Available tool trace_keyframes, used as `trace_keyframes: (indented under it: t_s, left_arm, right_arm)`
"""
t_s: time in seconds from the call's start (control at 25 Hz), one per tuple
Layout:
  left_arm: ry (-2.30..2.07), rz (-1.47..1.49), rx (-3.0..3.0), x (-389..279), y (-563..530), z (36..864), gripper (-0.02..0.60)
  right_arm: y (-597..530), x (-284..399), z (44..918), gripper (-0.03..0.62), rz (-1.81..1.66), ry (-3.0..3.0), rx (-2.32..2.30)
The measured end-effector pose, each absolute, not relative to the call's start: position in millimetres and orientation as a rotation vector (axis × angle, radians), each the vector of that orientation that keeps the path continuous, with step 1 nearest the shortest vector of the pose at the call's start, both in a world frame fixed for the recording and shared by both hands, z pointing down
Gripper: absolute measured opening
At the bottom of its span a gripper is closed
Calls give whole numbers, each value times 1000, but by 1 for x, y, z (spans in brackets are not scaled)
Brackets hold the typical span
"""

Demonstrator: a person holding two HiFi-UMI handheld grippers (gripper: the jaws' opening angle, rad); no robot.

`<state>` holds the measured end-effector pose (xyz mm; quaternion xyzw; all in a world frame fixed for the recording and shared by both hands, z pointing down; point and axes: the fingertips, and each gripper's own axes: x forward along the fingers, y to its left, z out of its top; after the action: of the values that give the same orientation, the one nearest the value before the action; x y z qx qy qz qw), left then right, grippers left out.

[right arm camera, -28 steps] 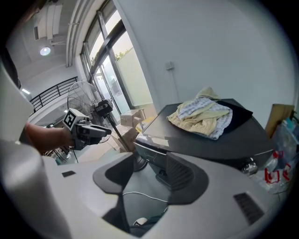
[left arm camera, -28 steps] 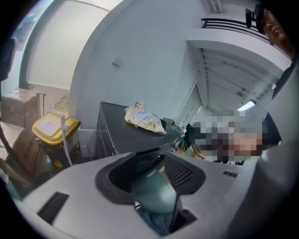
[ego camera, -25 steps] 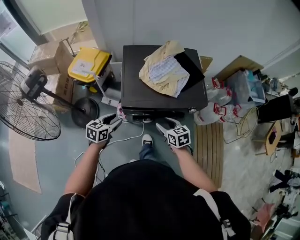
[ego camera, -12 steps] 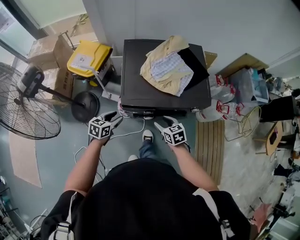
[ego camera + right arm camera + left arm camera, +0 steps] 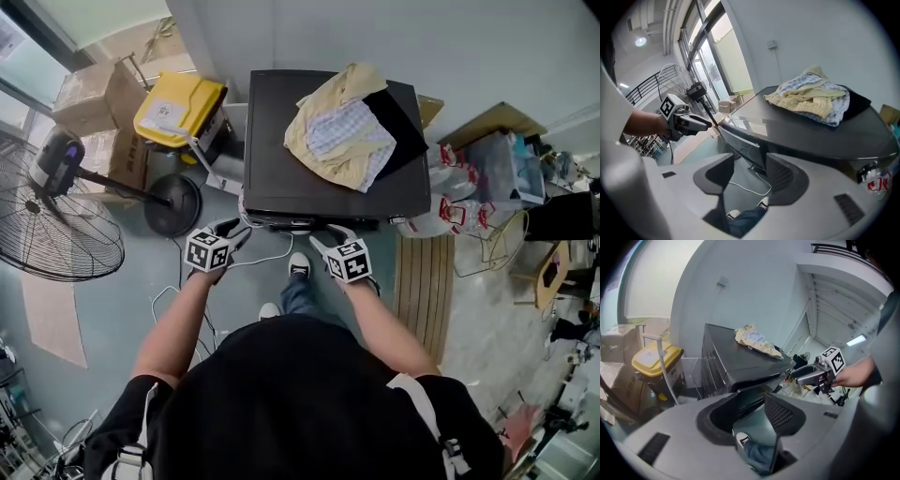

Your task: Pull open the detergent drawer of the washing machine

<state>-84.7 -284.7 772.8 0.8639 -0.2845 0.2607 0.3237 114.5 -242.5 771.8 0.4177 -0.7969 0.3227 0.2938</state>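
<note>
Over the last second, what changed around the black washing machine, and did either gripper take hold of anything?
The left gripper and the right gripper both eased slightly closer to the front edge of the black washing machine, and the right also drifted inward. Neither took hold of anything: both pairs of jaws stand apart and empty. The cream and checked pile of clothes stayed on top, and no drawer is visibly pulled out.

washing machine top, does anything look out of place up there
Yes: a crumpled heap of pale yellow and blue-checked cloth lies loose on the black washing machine, toward its rear right, with a black piece under it. Nothing looks spilled or damaged.
</note>
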Motion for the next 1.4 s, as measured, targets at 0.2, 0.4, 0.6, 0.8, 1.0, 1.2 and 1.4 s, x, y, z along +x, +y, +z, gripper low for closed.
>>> trace_keyframes:
  t_s: [0.2,0.4,0.6,0.8,1.0,1.2,1.4]
  left_arm:
    - [-761,704,2268,-82,-297,781,172]
    - [-762,719,2256,-79,-303,794,163]
    - [-746,746,2256,-73,-306,804,153]
    - [-742,771,2262,-68,-308,809,147]
    - [-732,780,2272,-67,-308,810,144]
    - [-728,792,2283,-67,-308,811,140]
    - [-730,809,2288,-66,-307,811,135]
  right_arm:
    - [-254,113,779,213,884,-2120,1110]
    - [-261,108,792,207,901,-2108,1106]
    - [-267,105,800,204,969,-2108,1127]
    - [-271,99,806,192,977,-2114,1104]
    - [-271,95,807,179,957,-2112,1113]
    - [-273,98,809,145,935,-2092,1133]
    - [-274,101,811,107,923,-2081,1144]
